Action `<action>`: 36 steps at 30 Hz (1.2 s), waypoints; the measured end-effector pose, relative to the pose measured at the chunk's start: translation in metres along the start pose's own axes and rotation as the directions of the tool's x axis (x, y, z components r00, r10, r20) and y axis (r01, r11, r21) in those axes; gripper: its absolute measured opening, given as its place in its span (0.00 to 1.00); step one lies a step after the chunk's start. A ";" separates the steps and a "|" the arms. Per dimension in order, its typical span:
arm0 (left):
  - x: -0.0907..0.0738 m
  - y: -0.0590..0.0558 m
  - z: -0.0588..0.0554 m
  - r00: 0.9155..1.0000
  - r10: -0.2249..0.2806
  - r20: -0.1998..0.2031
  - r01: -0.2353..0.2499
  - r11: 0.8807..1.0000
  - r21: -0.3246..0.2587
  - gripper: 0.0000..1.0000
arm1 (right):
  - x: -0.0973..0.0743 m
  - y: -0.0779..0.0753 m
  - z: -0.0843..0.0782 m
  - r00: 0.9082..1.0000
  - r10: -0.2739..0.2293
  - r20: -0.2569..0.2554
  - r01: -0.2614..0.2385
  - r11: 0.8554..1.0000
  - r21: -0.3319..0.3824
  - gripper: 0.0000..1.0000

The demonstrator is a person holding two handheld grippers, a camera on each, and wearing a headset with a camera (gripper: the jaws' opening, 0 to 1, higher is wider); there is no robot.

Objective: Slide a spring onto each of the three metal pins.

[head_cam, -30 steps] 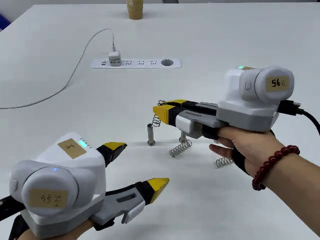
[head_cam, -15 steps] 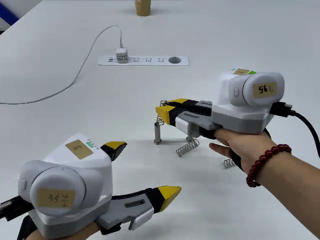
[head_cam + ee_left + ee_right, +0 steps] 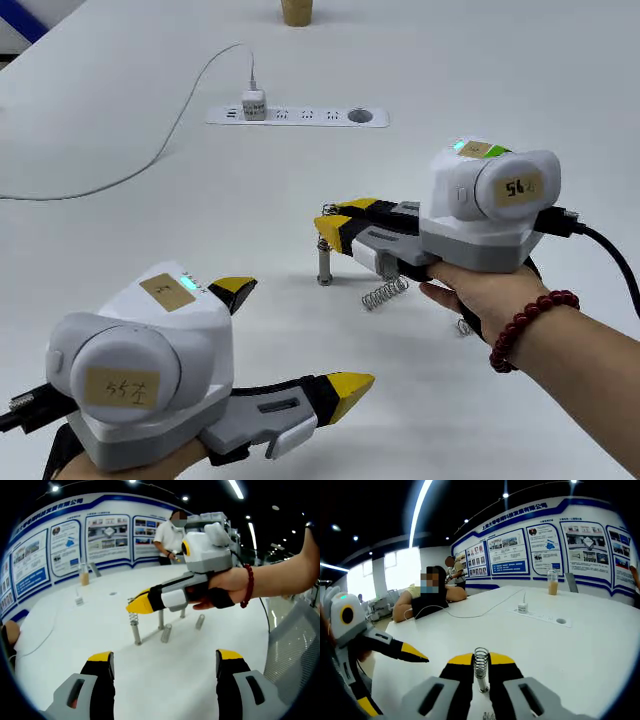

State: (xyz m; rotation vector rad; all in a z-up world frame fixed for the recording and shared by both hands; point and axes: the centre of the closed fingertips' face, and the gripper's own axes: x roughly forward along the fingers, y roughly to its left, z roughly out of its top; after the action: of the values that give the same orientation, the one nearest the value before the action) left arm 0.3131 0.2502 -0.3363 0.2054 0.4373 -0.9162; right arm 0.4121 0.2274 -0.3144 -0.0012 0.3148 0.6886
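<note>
While the right tool (image 3: 333, 220) pinches a spring (image 3: 480, 662) just above a pin (image 3: 325, 268), the left tool (image 3: 298, 336) hangs wide open; holding the spring upright should ease its slide.

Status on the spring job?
Right gripper shut on spring, over pin top. Left gripper open, empty. Loose spring beside pin, not blocking.

Black fingers (image 3: 335, 228) tipped yellow, silver spring (image 3: 480, 662) and pin (image 3: 325, 268), white table (image 3: 200, 220), dark red bead bracelet (image 3: 525, 328).
</note>
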 end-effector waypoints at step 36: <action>-0.001 0.006 -0.004 1.000 0.011 -0.010 -0.011 1.000 -0.024 0.82 | 0.016 -0.002 -0.046 0.988 -0.031 -0.149 0.022 0.998 -0.062 0.12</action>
State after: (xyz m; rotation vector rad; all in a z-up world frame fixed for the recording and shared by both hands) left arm 0.3167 0.2562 -0.3394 0.1907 0.4559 -0.8994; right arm 0.4120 0.2312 -0.3635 -0.1145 0.4377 0.6730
